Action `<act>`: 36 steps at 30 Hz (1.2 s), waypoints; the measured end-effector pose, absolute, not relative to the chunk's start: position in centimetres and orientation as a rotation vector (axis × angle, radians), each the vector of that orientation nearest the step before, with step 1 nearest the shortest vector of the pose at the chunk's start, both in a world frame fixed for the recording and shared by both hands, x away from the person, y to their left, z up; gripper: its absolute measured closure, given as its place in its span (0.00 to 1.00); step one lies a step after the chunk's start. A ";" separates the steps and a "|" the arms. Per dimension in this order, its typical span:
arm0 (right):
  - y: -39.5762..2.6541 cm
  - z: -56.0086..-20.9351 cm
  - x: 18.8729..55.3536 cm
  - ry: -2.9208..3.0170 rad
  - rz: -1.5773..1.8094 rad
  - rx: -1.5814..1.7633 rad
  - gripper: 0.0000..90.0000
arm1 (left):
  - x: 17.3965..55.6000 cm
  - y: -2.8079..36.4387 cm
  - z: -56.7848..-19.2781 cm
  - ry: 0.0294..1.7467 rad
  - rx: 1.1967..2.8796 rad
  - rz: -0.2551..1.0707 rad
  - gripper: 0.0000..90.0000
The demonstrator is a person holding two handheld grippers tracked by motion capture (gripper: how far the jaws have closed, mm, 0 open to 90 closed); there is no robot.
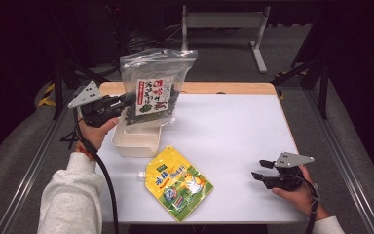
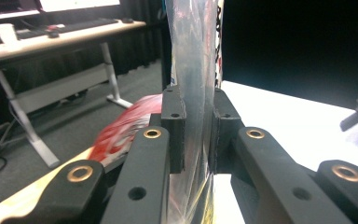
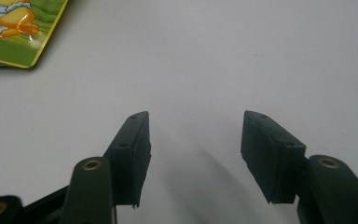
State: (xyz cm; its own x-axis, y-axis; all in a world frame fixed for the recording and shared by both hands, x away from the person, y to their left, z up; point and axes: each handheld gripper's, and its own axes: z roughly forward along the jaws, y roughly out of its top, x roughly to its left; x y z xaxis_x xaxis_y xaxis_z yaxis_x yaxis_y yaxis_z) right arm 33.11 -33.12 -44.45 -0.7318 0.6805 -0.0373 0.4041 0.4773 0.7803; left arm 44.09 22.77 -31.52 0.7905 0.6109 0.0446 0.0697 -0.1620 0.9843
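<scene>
We have the clear plastic bag of dark dried greens with a red-and-white label (image 1: 153, 90) hanging upright over the shallow white plastic tub (image 1: 137, 141), its bottom edge down at or just inside the tub; we cannot tell whether it touches the floor of the tub. We judge the bag is kept vertical so that it can go into the tub on end or come out of it cleanly. Our left gripper (image 1: 125, 100) pinches the bag by its left side edge, about mid-height, and in the left gripper view the two black pads press flat on the film (image 2: 193, 93) from both sides, so the bag hangs from a narrow grip.

Our left hand holds its gripper level above the tub's left end, jaws pointing to the right across the table, the forearm in a pale sleeve coming up from the near edge.

Just in front of the tub lies the yellow-and-green spouted pouch (image 1: 177, 184), flat on the white table top (image 1: 233, 131).

Well to the right, our right gripper (image 1: 260, 169) rests low near the table's near-right corner, pointing left toward the pouch, its jaws apart with nothing between them.
</scene>
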 end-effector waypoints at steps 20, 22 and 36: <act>-33.3 -44.9 32.7 2.402 1.102 0.936 0.45 | 45.1 24.2 -35.6 0.585 1.687 0.630 0.88; -33.2 -44.9 32.6 2.401 1.101 0.936 0.45 | 45.3 24.1 -36.6 0.596 1.689 0.616 0.88; -32.8 -45.1 32.7 2.431 1.080 0.924 0.43 | 45.2 24.1 -37.8 0.618 1.715 0.577 0.82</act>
